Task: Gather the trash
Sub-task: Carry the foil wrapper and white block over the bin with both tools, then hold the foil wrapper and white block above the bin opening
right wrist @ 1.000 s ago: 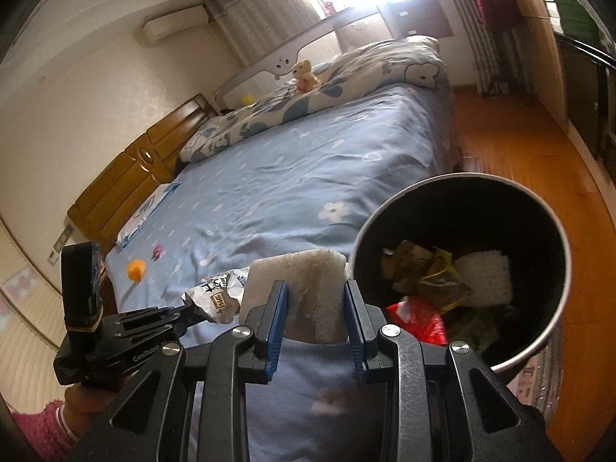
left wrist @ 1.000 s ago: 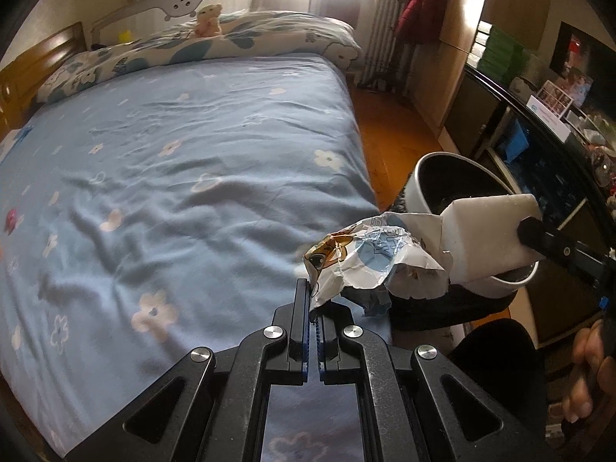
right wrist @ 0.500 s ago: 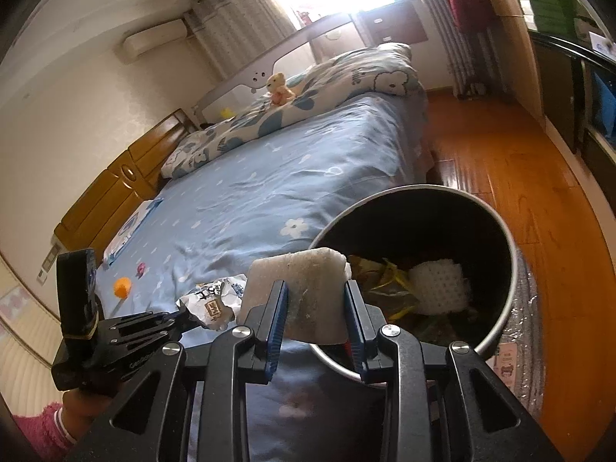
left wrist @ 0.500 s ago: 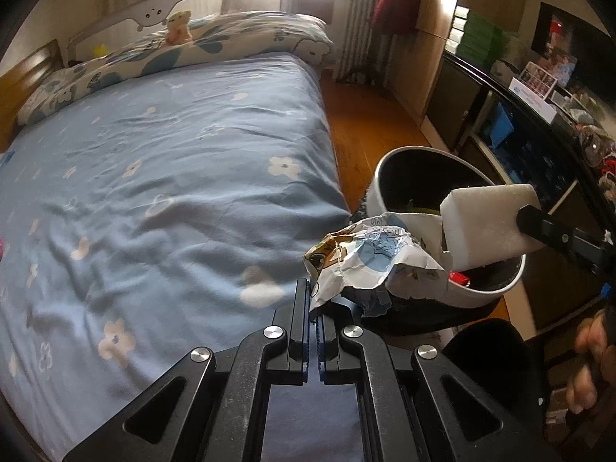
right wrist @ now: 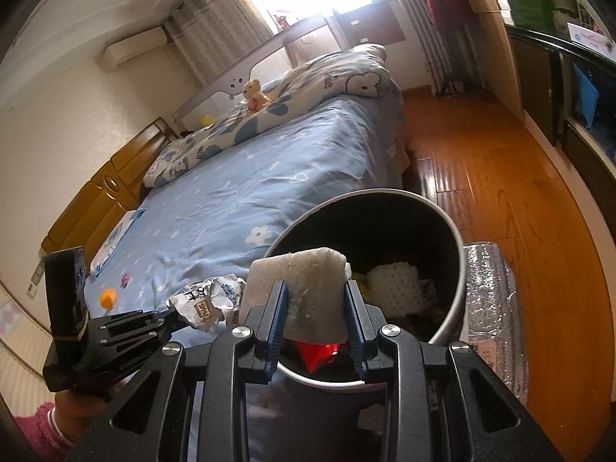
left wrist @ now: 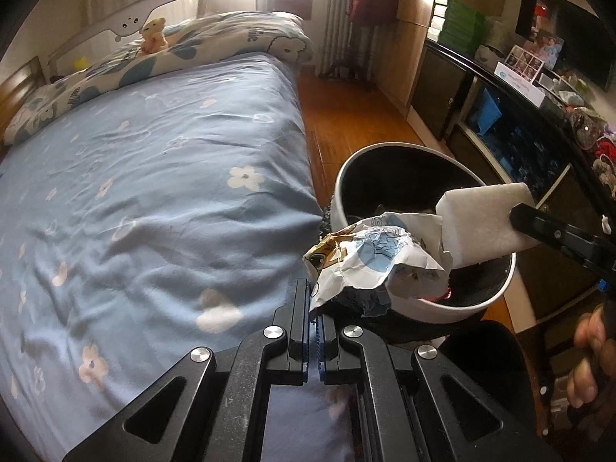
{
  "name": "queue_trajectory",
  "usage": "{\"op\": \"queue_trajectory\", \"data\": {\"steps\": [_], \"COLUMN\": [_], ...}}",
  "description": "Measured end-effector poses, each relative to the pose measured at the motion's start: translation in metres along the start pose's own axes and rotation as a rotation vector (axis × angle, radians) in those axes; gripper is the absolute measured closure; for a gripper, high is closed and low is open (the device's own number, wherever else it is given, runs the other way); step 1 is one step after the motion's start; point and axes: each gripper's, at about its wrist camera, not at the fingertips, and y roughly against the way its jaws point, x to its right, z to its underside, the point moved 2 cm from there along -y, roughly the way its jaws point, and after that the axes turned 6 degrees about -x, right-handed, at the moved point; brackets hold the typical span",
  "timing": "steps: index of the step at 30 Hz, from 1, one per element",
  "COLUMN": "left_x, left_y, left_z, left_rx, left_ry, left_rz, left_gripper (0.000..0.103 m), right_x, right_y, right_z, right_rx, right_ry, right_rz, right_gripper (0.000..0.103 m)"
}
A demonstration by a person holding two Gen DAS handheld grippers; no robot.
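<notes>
**Two pieces of trash held over the bin, ready to drop**

A white foam block [right wrist: 298, 288] is clamped between the blue-padded fingers of the right gripper [right wrist: 315, 308]. It hangs above the near rim of a round, dark-lined trash bin [right wrist: 458, 254] that stands on the wooden floor [right wrist: 500, 177] just beside a bed with a blue flowered sheet [left wrist: 154, 177]. To its left, a crumpled printed wrapper [left wrist: 369, 258] is pinched by one edge in the left gripper [left wrist: 315, 308], whose fingers are pressed almost together on it. Seen from the left wrist, the wrapper reaches across the bin's near edge and touches or overlaps the foam block; which one is in front is hard to tell.

The step in hand looks like the drop-off: both items have been carried to the bin and neither is released yet. The next move probably calls for bringing each piece fully over the opening, then parting the fingers so it falls inside rather than onto the rim or the floor.

The bin already holds trash: a white dimpled sheet [right wrist: 392, 288], something red [right wrist: 315, 350] and darker scraps that cannot be made out. The bin's base is hidden by the grippers. A small orange object [right wrist: 107, 298] lies on the far side of the bed; whether it is trash is unclear.
</notes>
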Motion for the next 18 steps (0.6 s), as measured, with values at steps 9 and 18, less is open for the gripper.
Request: {"op": "queue_trajectory", "data": {"steps": [9,18], "left_x": [0.01,0.02], "left_y": [-0.009,-0.017], "left_z": [-0.01,-0.02], "left_rx": [-0.007,-0.011], "left_ry": [-0.015,-0.035], "left_rz": [0.002,0.003], "left_gripper": [0.102,0.102], "right_x": [0.01,0.016], "right_y": [0.002,0.005], "right_z": [-0.004,-0.01], "right_rx": [0.002,0.009], "right_ry": [-0.012,-0.007], "right_rz": [0.02,0.038], "right_gripper": [0.073,0.073]}}
